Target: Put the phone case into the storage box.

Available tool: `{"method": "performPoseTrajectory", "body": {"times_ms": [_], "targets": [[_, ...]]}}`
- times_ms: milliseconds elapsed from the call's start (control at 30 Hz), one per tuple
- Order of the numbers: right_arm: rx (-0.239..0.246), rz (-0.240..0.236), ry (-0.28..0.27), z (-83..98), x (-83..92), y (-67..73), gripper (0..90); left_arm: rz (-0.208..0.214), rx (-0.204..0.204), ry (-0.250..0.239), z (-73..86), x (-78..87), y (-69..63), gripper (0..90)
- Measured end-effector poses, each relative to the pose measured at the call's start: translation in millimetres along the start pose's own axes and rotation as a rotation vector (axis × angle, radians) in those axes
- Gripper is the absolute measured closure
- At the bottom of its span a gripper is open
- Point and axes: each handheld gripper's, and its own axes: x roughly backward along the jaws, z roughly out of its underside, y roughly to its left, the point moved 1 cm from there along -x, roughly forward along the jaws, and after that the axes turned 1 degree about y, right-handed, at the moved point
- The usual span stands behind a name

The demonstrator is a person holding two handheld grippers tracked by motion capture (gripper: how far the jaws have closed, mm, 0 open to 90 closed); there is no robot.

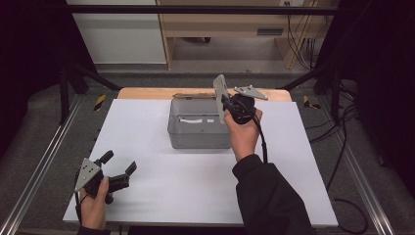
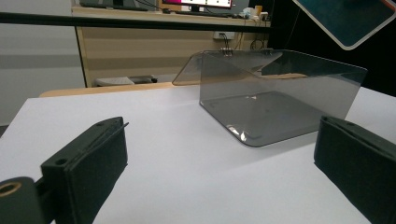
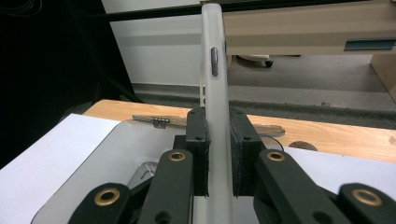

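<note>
Grip comes first here: my right gripper has its jaws clamped on the lower edge of a slim phone in a pale translucent case, which stands upright on edge above the smoky clear box sitting near the far edge of the table, about midway along it. From the high view the phone hangs over the box's right end, and the box's hinged lid is thrown back toward the far edge, so the opening looks free. I read the step in hand as lowering the phone into that box. To do it well I would keep the squeeze firm, since the case is smooth and I hold only a narrow strip of it; a slip could let it pivot between the pads. I would centre it over the opening before descending, tilt it toward flat so it does not strike the right-hand wall, and let go only once it rests on the floor of the box. My left gripper lies at the near left corner of the table with its jaws wide apart and nothing between them, well clear of the box; if the box slides, I could bring it over to steady the near wall.
</note>
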Motion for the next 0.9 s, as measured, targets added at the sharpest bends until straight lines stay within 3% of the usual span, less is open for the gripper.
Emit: {"method": "performPoseTrajectory", "body": {"times_ms": [900], "targets": [[0.030,0.036,-0.043,2.2,-6.9,1.3,80.5,0.029,-0.007,-0.002,-0.1,-0.2,-2.2,2.4]]}}
